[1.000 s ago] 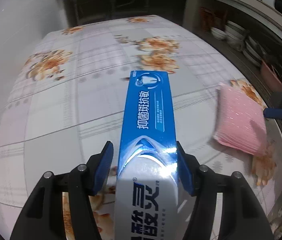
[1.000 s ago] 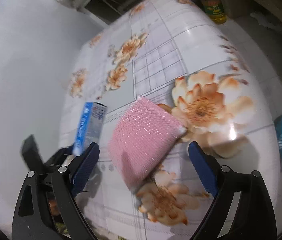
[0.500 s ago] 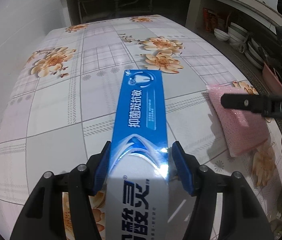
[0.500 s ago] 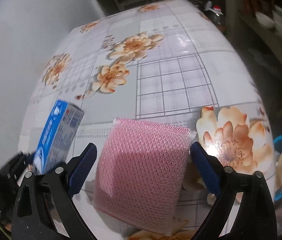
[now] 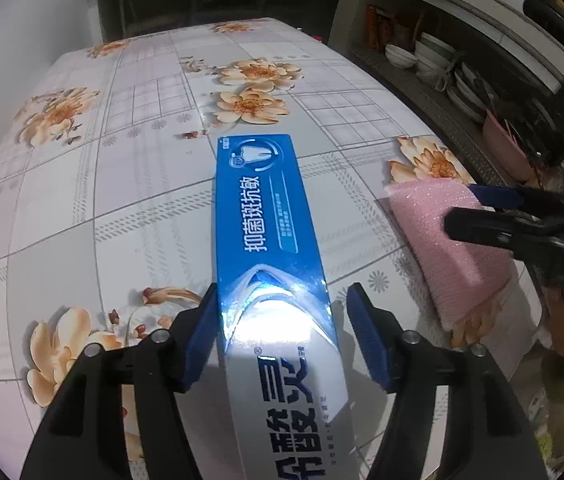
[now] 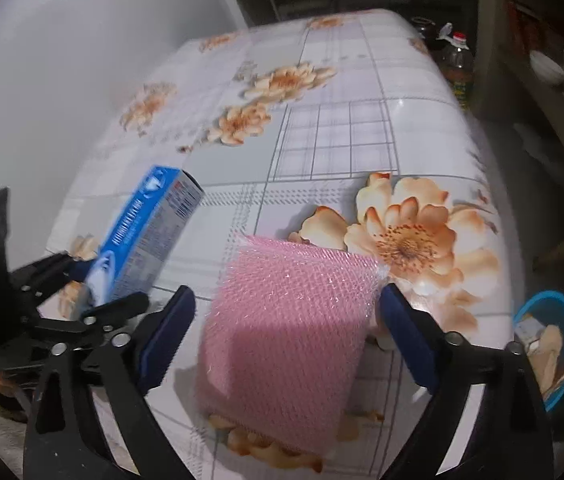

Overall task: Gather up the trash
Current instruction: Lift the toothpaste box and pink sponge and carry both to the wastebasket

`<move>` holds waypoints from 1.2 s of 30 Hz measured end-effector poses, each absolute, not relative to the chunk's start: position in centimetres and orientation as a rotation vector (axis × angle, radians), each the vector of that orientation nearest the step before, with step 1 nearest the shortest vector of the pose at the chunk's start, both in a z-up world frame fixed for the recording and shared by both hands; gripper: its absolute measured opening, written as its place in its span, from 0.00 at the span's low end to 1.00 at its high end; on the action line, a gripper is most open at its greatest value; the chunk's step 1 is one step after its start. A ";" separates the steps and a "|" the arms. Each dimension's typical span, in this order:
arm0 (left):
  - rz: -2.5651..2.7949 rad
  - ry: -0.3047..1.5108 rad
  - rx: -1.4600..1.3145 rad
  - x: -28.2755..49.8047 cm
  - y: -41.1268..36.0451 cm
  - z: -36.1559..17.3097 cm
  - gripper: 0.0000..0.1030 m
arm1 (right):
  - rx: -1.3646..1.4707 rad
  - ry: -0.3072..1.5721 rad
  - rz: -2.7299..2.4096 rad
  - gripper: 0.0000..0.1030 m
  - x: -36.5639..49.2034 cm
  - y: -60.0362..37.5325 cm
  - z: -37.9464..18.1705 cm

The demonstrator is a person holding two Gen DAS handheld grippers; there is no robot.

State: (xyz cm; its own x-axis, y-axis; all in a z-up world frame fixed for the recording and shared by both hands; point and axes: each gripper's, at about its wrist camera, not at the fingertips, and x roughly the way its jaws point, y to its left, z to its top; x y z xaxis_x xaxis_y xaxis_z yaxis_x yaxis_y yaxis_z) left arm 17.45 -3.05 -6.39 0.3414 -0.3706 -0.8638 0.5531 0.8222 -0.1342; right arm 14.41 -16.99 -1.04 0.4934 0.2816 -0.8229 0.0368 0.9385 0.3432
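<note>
On the floral table (image 6: 362,128), the pink sponge (image 6: 290,320) lies between the right hand-held gripper (image 6: 286,332) pads.

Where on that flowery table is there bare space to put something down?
The far half of the table, beyond the toothpaste box and up to the wall, is bare, as is the strip left of the box. The near edge is crowded: left gripper around the box, right gripper around the pink sponge.

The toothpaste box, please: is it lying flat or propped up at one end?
Propped up: in the right wrist view the toothpaste box slants, its far end off the tablecloth.
</note>
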 end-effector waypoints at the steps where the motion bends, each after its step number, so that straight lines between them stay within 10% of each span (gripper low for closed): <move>1: -0.600 1.065 0.197 17.6 -3.1 -6.4 0.63 | 0.340 1.040 0.157 0.91 14.0 -17.0 -0.7; 36: -0.521 1.002 0.338 17.7 -4.6 -6.7 0.49 | 0.155 1.090 -0.044 0.81 13.0 -13.5 -2.8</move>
